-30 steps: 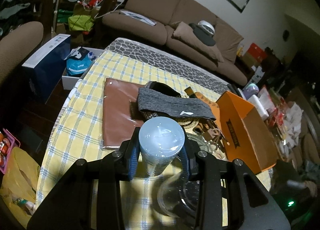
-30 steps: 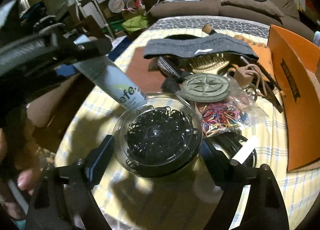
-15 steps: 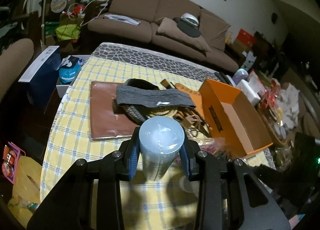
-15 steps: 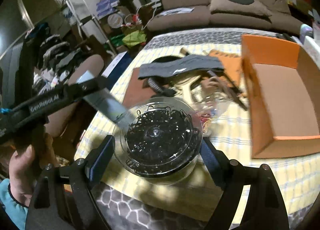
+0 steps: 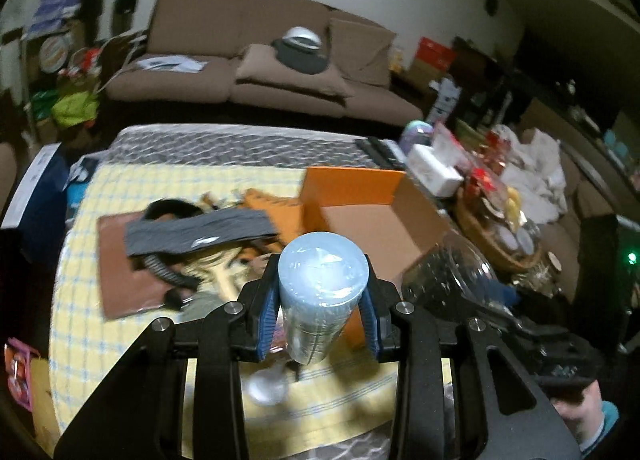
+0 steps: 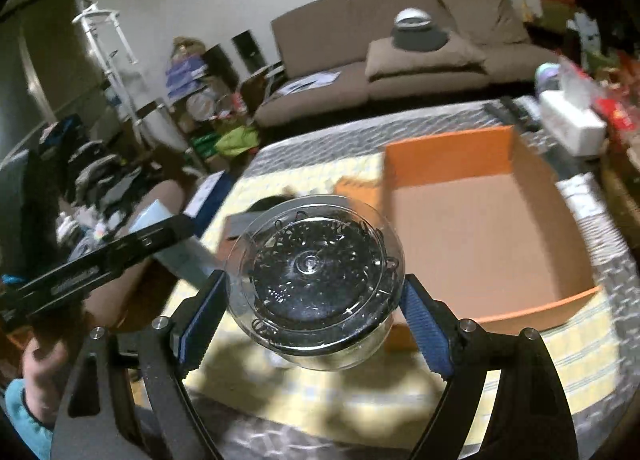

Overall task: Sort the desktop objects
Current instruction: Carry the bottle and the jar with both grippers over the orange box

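The left gripper (image 5: pixel 318 310) is clamped on a pale blue tube (image 5: pixel 322 292), its blue pads pressed against the tube's sides, and the tube is carried in the air above the near part of the table (image 5: pixel 80 300). The right gripper (image 6: pixel 314 308) stands wide around a clear round tub (image 6: pixel 314 276) full of small black hair ties, with a pad against each side, so the tub is held up off the table too. In the left wrist view the tub shows just to the right of the tube. Both things hang near the front left corner of the open orange box (image 6: pixel 472 244), which sits on the yellow checked cloth with its brown inside showing bare. To the left of the box on the table lie a grey headband (image 5: pixel 200 234), a brown flat pouch (image 5: pixel 128 284) under it and a wooden hairbrush, partly hidden. Beyond the table stands a brown sofa (image 5: pixel 248 60). A hand (image 6: pixel 40 372) in a teal sleeve grips the left tool's handle.
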{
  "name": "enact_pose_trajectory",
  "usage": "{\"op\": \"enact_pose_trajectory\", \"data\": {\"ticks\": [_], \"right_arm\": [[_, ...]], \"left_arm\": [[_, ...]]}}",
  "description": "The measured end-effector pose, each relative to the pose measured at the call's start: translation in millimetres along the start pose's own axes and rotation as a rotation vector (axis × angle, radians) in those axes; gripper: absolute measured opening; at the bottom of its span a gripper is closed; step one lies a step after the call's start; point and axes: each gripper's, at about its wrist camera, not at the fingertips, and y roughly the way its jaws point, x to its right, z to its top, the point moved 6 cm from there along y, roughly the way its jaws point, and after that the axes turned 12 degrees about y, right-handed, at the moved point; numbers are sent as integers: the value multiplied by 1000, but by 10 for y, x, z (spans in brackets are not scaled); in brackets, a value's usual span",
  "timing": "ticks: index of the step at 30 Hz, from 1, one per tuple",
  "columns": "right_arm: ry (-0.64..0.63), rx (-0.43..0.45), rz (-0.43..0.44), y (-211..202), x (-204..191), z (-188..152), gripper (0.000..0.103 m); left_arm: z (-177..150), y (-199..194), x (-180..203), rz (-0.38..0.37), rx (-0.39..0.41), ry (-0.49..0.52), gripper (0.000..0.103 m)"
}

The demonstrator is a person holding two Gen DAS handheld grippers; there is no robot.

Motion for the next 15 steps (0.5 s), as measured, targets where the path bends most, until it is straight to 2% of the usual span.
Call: {"op": "enact_pose_trajectory", "data": {"ticks": [7, 15], "right_arm": [[27, 57, -114, -148, 719, 305, 87], [28, 85, -208, -78, 1488, 474, 87]], "left_arm": [[267, 463, 627, -57, -26, 47, 33], [321, 1064, 1055, -72, -90, 89, 33]]}}
